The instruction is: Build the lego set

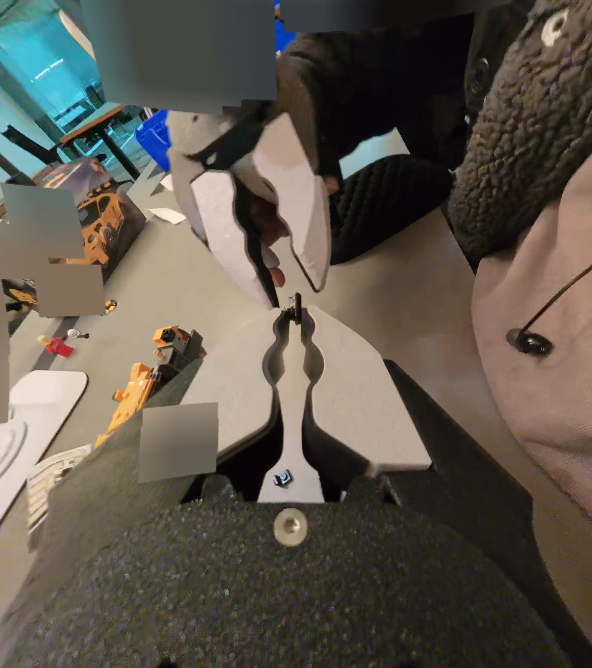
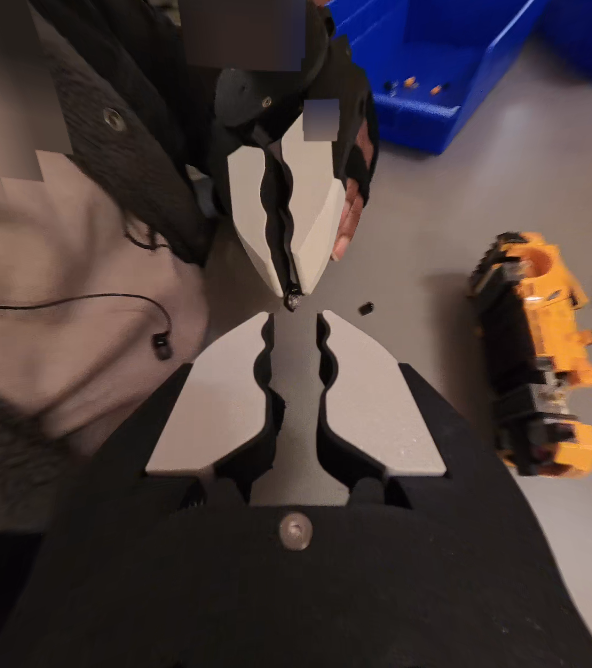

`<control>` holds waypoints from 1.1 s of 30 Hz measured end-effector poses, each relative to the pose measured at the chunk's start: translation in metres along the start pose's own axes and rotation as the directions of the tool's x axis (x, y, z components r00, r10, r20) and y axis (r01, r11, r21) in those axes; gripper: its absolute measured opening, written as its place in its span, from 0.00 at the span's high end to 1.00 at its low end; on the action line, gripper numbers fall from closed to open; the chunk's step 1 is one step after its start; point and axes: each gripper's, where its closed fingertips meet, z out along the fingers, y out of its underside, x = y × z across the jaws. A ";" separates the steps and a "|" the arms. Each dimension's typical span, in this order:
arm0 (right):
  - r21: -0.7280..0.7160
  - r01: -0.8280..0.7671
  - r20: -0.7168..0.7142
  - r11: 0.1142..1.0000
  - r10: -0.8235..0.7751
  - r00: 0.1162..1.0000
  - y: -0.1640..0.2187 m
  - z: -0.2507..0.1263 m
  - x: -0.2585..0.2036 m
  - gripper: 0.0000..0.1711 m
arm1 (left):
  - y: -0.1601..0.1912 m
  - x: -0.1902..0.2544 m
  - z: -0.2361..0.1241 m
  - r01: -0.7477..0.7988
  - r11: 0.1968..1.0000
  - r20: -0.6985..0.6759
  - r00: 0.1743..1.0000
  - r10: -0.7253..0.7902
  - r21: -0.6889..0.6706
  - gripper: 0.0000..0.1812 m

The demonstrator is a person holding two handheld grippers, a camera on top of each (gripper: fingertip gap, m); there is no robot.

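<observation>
My left gripper (image 1: 292, 314) points level over the bench (image 1: 186, 274), its fingers (image 1: 341, 390) pinched on a small black lego piece (image 1: 296, 307). Facing it tip to tip, my right gripper (image 2: 294, 316) hovers just short of that piece with fingers (image 2: 370, 394) parted and empty. The orange lego car (image 2: 540, 361) lies on the bench well to the side of the piece.

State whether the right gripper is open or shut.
Open: the right gripper shows a clear gap between its white fingers, nothing held; grey table visible between.

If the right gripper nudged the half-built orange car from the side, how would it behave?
The half-built orange car lies on the grey table looking unfinished, so it would probably slide rather than roll. Exposed pieces might pop off. It looks light for its size.
</observation>
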 end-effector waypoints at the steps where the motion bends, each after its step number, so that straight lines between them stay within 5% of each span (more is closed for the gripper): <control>1: 0.013 0.051 -0.059 0.999 -0.050 0.997 0.000 0.001 0.002 0.89 | 0.001 0.000 0.000 0.011 1.000 -0.004 1.000 -0.011 0.003 0.96; 10: -0.009 0.252 -0.146 0.968 -0.250 0.957 0.004 0.008 -0.003 0.96 | 0.008 0.008 0.007 0.028 1.000 -0.052 0.998 -0.029 -0.006 0.96; 26: 0.032 0.191 -0.004 0.981 -0.191 0.981 0.013 0.015 -0.007 0.97 | 0.013 0.016 0.010 -0.055 0.998 -0.087 0.995 0.052 -0.030 0.96; 33: 0.063 0.296 -0.106 0.953 -0.289 0.952 0.009 0.010 -0.004 0.97 | 0.008 0.011 0.011 -0.077 0.997 -0.032 0.996 0.078 0.025 0.96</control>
